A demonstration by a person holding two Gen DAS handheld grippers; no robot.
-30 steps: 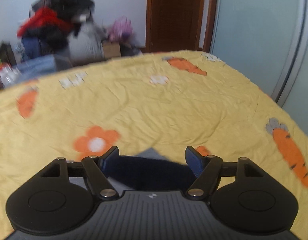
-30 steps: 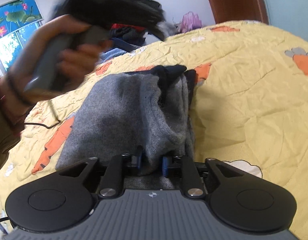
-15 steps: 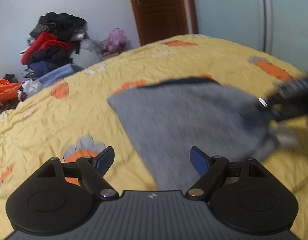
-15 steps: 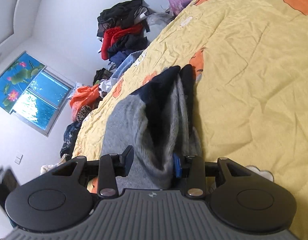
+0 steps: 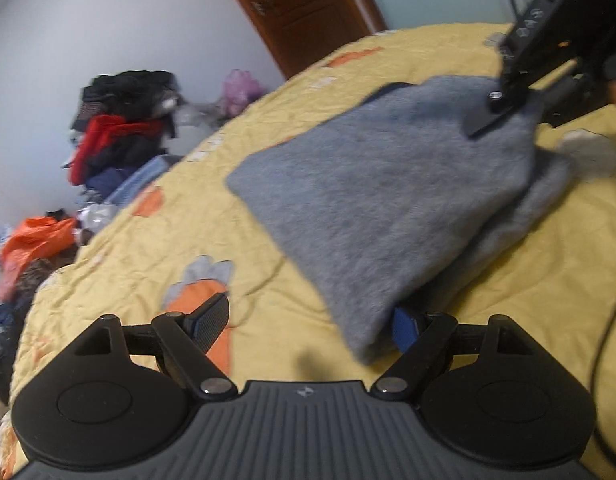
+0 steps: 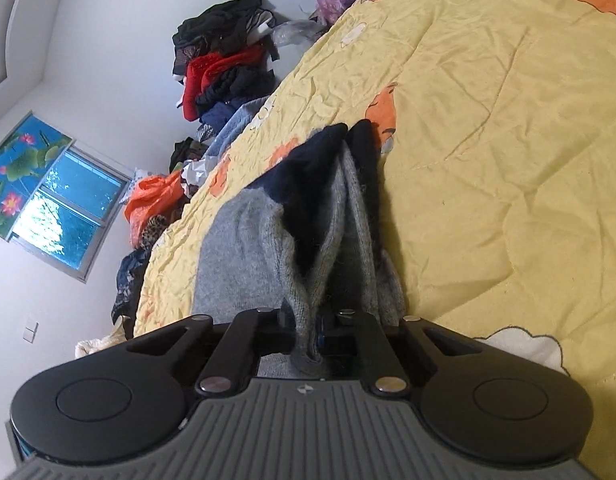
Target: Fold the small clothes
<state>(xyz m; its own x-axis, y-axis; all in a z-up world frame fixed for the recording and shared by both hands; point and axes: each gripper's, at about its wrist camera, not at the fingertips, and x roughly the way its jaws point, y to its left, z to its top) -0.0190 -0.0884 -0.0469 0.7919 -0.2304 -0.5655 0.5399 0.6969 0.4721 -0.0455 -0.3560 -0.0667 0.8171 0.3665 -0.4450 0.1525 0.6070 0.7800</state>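
A small grey knit garment [image 5: 372,184] with a dark navy band [image 6: 308,184] lies partly folded on the yellow bedspread [image 5: 211,240]. My right gripper [image 6: 308,332] is shut on one grey edge of it and lifts that edge off the bed; it also shows in the left wrist view [image 5: 504,112] at the garment's far corner. My left gripper [image 5: 308,324] is open, with the garment's near corner lying between its fingers, close to the right finger [image 5: 404,328].
The bedspread has orange carrot and flower prints. A pile of clothes [image 5: 119,136] and an orange bag [image 5: 35,236] sit beyond the bed's far side. A wooden door [image 5: 299,8] and a window [image 6: 55,200] are behind.
My left gripper has swung from the garment's dark band round to its near grey corner, still open. My right gripper has kept its grip and tilted, lifting the edge.
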